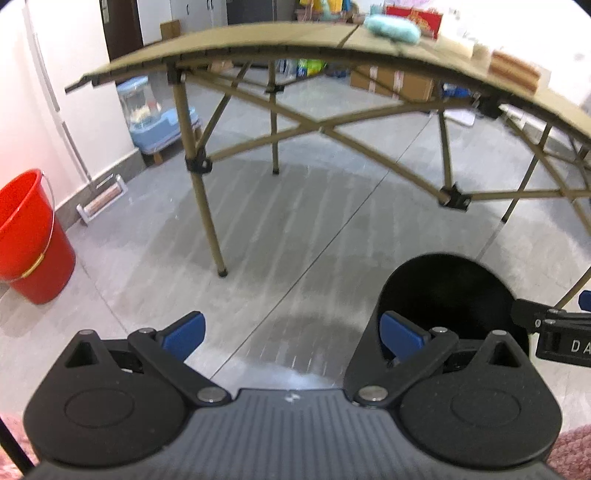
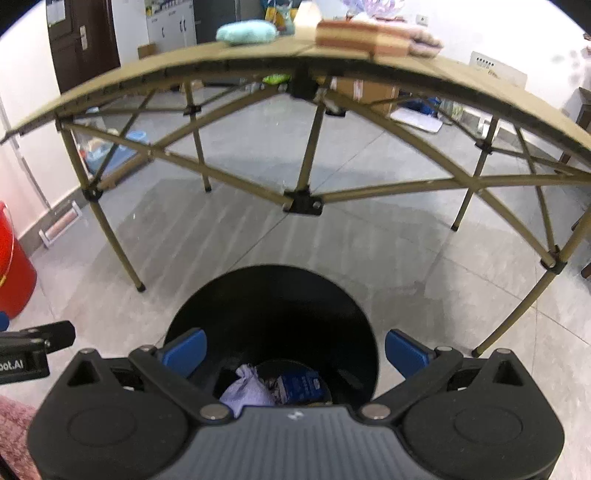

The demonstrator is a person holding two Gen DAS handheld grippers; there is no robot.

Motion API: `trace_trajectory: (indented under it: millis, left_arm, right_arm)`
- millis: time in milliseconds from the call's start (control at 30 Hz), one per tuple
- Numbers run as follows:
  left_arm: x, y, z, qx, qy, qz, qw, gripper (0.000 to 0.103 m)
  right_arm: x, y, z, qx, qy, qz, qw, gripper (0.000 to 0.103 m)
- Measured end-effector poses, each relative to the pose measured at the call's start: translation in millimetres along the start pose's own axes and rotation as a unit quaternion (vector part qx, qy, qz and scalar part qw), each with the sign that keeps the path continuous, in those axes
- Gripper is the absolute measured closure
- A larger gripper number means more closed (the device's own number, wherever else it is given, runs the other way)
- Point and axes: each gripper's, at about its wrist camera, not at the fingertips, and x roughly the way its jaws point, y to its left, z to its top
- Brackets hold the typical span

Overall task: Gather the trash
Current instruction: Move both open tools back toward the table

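Desk point(image 2: 155, 75) first, spanning the room ahead of and above both tools, a teal bundle point(image 2: 246, 32) and folded cloths point(image 2: 364, 38) on top; black bin point(image 2: 273, 314) directly beneath the right hand-held gripper point(image 2: 293, 354), whose fingers stand apart and empty, probably poised for dropping; left hand-held gripper point(image 1: 291, 332), likewise spread, beside it; crumpled lilac trash point(image 2: 247, 387) and a blue packet point(image 2: 301, 386) lie inside.

Left tool point(image 1: 291, 338) and right tool point(image 2: 295, 354), fingers spread, empty
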Motion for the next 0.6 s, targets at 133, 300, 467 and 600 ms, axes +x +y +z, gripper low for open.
trace_trajectory:
  millis: [133,300,467,600]
  left_arm:
    - [-18,-9,8,-0.004,-0.028,-0.016,0.9995,0.0]
    - [-43,-24,18,0.012,-0.062,-0.028,0.9976,0.0]
    - [-66,-33,32,0.022,-0.106,-0.033,0.9936,0.0]
    - [-77,-41,49,0.024,-0.138,-0.036,0.9895,0.0]
  right_arm:
    - [-18,-12,2,0.002,-0.035,-0.005,0.999,0.0]
    - [-42,-30,10,0.018,-0.089,0.002,0.996,0.0]
    - [-70,-54,20,0.05,-0.142,0.005,0.989,0.0]
    - [-90,-66,31,0.065,-0.2,0.003,0.978,0.0]
